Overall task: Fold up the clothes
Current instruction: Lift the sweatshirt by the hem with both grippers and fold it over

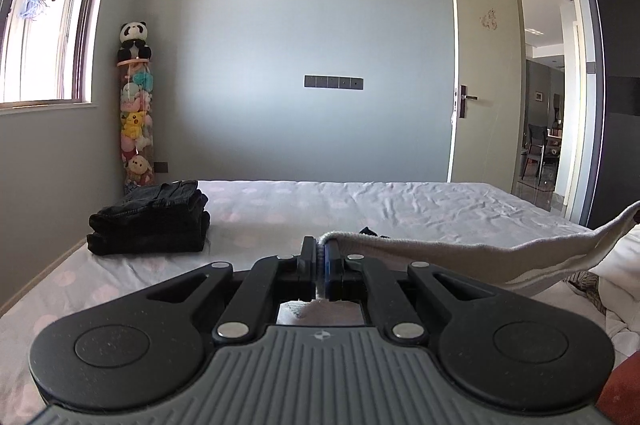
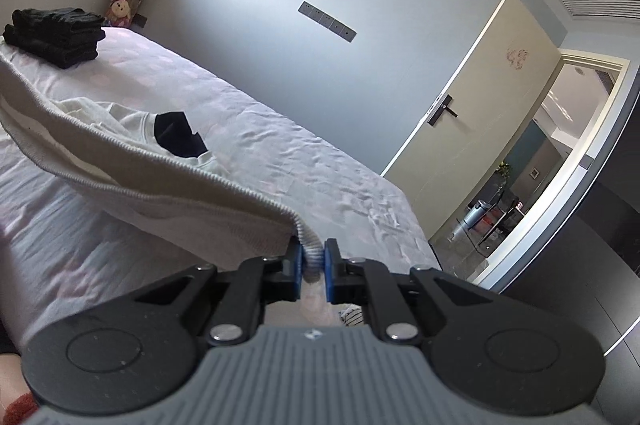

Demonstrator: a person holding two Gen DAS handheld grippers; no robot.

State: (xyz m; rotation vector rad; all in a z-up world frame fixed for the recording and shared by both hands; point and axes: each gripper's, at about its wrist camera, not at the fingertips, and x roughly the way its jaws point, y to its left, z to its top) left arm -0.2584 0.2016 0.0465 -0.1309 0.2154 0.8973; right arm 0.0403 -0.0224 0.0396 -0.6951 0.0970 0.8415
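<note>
White sweater [image 2: 132, 181]: hem clamped by left gripper [image 1: 321, 257] and right gripper [image 2: 312, 265]; thin pinches risk slipping, collapsing fold.

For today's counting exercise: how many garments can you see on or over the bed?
2: folded black clothing near the bed's far corner, and a cream sweater lifted by both grippers. The folded pile may hold several.

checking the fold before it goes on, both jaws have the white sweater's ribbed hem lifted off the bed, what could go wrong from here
1. The left gripper and right gripper each pinch only a thin bit of the white sweater's ribbed hem; it could slip out.
2. The hem sags between the grips, so the fold may land crooked.
3. Swinging it towards the folded dark jeans on the bed could knock the stack.
</note>
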